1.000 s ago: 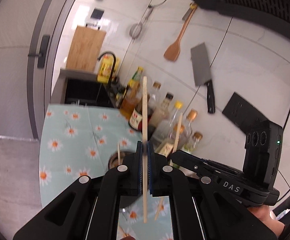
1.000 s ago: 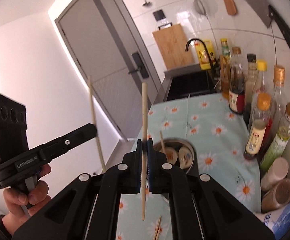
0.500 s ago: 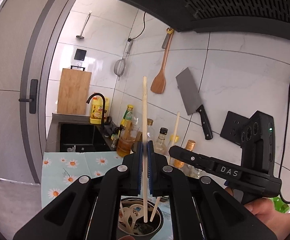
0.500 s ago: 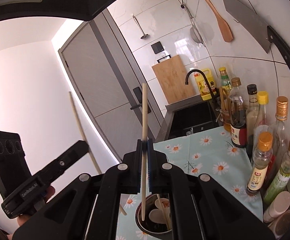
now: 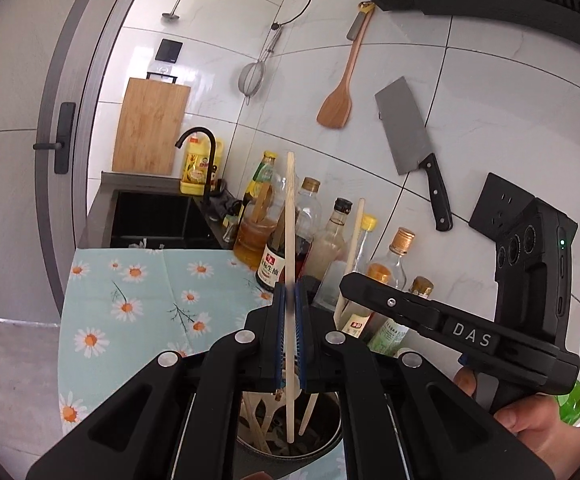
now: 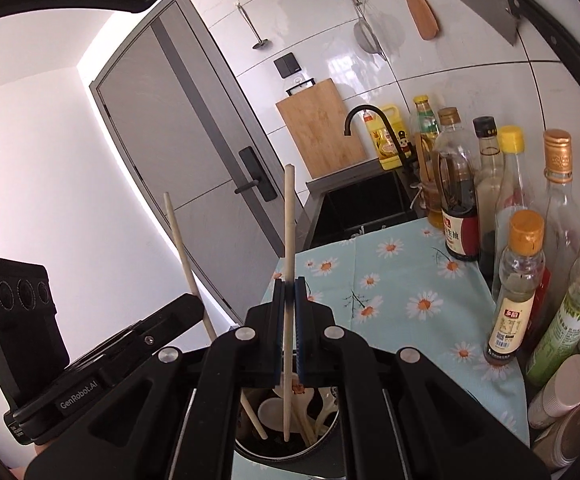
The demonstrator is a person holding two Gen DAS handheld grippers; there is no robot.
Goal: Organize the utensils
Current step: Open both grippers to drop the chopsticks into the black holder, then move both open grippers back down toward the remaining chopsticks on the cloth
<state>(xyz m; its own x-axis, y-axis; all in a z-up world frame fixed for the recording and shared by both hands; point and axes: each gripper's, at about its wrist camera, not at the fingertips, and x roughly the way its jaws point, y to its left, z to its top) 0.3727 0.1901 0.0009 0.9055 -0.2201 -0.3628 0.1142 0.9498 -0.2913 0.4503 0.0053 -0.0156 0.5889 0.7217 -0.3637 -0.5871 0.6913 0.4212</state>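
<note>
My left gripper (image 5: 290, 294) is shut on a pale wooden chopstick (image 5: 290, 208) that it holds upright. The chopstick's lower end hangs inside the round metal utensil holder (image 5: 332, 438), just under the jaws. My right gripper (image 6: 289, 286) is shut on a second chopstick (image 6: 288, 220), also upright, with its tip down in the same holder (image 6: 324, 438). White spoons (image 6: 270, 410) and other sticks stand in the holder. In the left wrist view the right gripper (image 5: 346, 286) is close beside on the right. In the right wrist view the left gripper (image 6: 196, 308) is on the left.
Several sauce and oil bottles (image 6: 518, 280) line the tiled wall at the right. A daisy-print cloth (image 5: 130, 280) covers the counter, with a black sink (image 5: 158, 220) and tap behind it. A cleaver (image 5: 410, 132), wooden spatula (image 5: 338, 100) and strainer hang on the wall.
Both grippers have come down and closer over the holder, each still gripping its chopstick. The chopsticks' lower ends, above the counter a second ago, now reach into the holder.
</note>
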